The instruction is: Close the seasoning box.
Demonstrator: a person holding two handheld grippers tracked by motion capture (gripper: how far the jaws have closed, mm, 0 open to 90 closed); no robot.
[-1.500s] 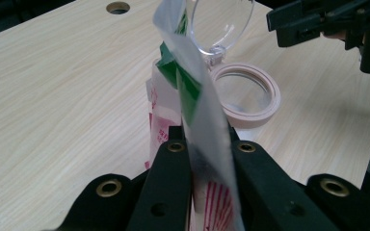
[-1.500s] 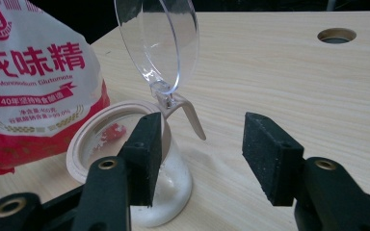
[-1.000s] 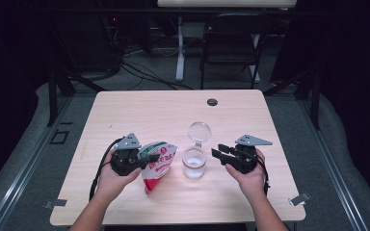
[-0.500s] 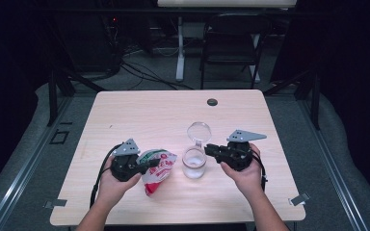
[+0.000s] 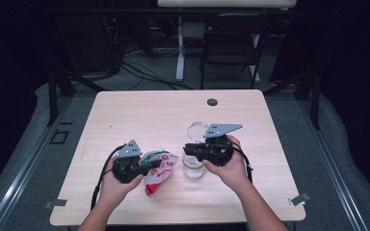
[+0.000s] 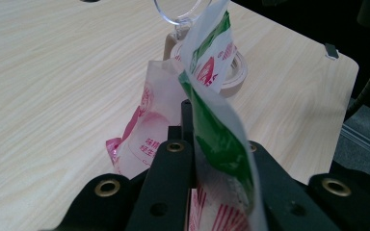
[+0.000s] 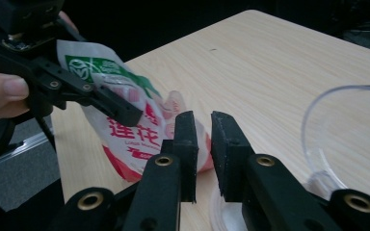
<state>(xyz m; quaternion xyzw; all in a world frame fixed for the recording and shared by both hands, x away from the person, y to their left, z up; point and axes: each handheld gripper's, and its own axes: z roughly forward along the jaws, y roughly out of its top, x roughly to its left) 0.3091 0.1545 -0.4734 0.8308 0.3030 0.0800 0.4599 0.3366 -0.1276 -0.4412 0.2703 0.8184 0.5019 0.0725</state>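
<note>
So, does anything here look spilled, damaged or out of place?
Nothing looks spilled or broken. The left gripper clamps the red-and-green plastic pouch, crumpling it. The clear glass stands upright on the table.

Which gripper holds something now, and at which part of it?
The left gripper pinches the snack bag at its edge; the right gripper holds nothing.

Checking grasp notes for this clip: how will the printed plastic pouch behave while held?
The pouch looks floppy: pinched in the left claw, it creases and sags toward the table. Probably light, since a thin edge grip carries it. Its glossy film may slip.
</note>
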